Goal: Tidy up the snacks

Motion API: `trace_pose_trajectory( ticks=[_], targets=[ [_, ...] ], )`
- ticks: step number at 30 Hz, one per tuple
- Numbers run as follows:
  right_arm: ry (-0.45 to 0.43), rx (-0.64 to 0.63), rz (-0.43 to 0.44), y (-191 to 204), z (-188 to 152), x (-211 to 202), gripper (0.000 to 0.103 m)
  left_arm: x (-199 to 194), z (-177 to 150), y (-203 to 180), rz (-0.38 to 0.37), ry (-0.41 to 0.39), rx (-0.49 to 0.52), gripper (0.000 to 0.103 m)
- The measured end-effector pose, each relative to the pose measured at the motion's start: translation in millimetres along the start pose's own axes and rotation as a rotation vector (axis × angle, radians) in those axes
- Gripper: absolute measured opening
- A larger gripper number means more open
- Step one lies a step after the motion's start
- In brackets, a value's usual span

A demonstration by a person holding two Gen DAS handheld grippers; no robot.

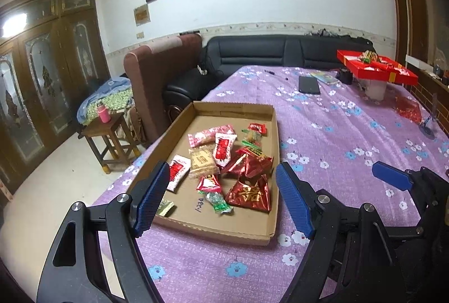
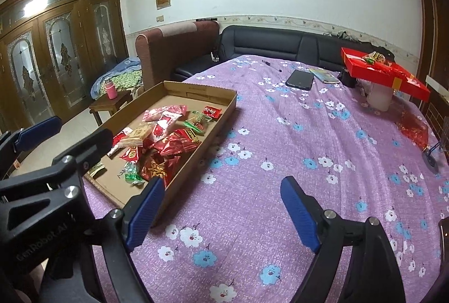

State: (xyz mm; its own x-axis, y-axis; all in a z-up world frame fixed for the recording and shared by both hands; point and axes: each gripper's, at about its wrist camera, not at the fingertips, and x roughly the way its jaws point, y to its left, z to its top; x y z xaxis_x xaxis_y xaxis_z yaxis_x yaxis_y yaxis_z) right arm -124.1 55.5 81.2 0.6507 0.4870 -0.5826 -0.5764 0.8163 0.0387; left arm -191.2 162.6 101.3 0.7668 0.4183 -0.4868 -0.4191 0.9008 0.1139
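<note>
A shallow cardboard tray [image 1: 230,106] lies on the purple flowered tablecloth and holds several wrapped snacks: red foil packets [image 1: 248,192], white-and-red packets [image 1: 223,148], a beige wafer pack [image 1: 202,162] and green candies [image 1: 217,200]. The tray also shows in the right wrist view [image 2: 196,91]. My left gripper [image 1: 223,197] is open and empty, hovering over the tray's near end. My right gripper [image 2: 224,211] is open and empty above the cloth, right of the tray. A red divided snack box [image 1: 376,68] with some snacks stands raised at the far right, also in the right wrist view [image 2: 384,73].
A black phone [image 2: 300,80], a booklet [image 2: 324,75], pens, a white cup under the red box [image 2: 378,96] and a red foil bag [image 2: 415,132] lie at the table's far side. A black sofa, a brown chair and a stool with a pink bottle [image 1: 103,112] stand beyond the table.
</note>
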Motion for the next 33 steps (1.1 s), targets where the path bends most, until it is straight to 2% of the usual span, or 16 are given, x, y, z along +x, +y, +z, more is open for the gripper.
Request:
trace_pose_trajectory(
  ticks=[4, 7, 10, 12, 20, 26, 33],
  targets=[
    [-0.011, -0.011, -0.001, 4, 0, -4, 0.087, -17, -5, 6, 0.029, -0.076, -0.037, 0.079],
    [-0.019, -0.020, 0.001, 8, 0, -8, 0.087, -30, -10, 9, -0.020, -0.149, -0.056, 0.081],
    [-0.019, -0.034, 0.004, 13, -2, -10, 0.087, -17, -5, 11, -0.085, -0.050, -0.083, 0.084],
    [-0.021, -0.047, 0.003, 17, -4, -12, 0.087, -12, -6, 13, -0.105, -0.016, -0.106, 0.084],
    [-0.017, -0.076, 0.000, 25, -8, -14, 0.087, -3, -11, 19, -0.057, 0.042, -0.147, 0.084],
    [-0.008, -0.097, 0.006, 32, -11, -12, 0.087, 6, -18, 21, -0.052, 0.092, -0.168, 0.084],
    [0.009, -0.120, 0.012, 39, -14, -6, 0.087, 11, -22, 25, -0.037, 0.113, -0.183, 0.084]
  ],
)
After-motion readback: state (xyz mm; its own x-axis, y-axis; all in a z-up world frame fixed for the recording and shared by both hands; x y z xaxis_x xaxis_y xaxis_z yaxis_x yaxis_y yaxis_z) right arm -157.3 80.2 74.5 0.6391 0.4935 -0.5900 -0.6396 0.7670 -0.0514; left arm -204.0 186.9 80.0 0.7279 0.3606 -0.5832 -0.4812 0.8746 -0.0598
